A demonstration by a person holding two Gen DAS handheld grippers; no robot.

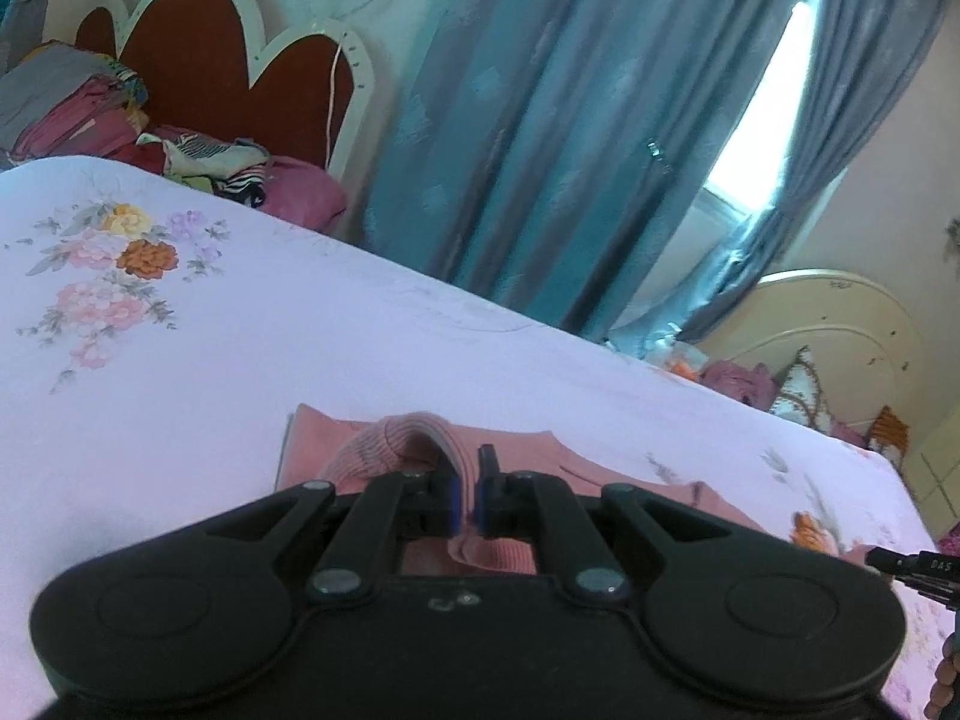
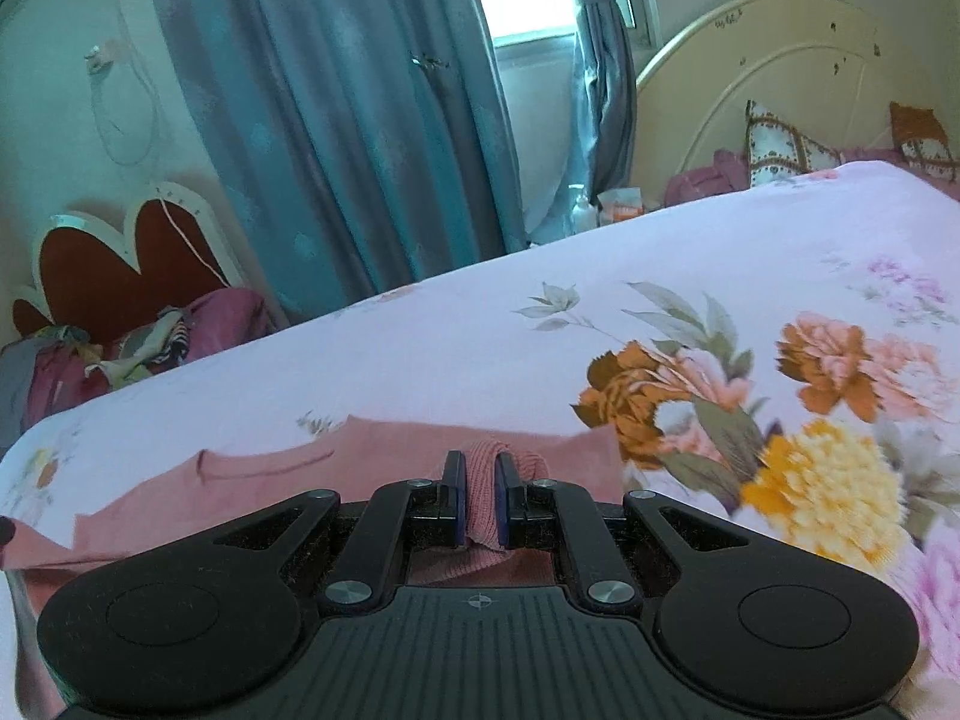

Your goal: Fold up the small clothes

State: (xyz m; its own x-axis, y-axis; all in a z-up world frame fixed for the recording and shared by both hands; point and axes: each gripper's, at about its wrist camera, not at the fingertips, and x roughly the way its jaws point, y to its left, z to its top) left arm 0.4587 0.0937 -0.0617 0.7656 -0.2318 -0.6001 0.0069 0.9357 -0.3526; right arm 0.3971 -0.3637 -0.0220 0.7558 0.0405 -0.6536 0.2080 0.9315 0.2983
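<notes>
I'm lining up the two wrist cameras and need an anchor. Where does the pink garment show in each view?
Left wrist view: the pink garment lies bottom centre on the floral bedsheet, its ribbed edge pinched in the left gripper.
Right wrist view: it spreads across the bottom left and centre, a ribbed fold clamped in the right gripper.
Shared landmark: the blue curtain, behind the bed in both.
</notes>
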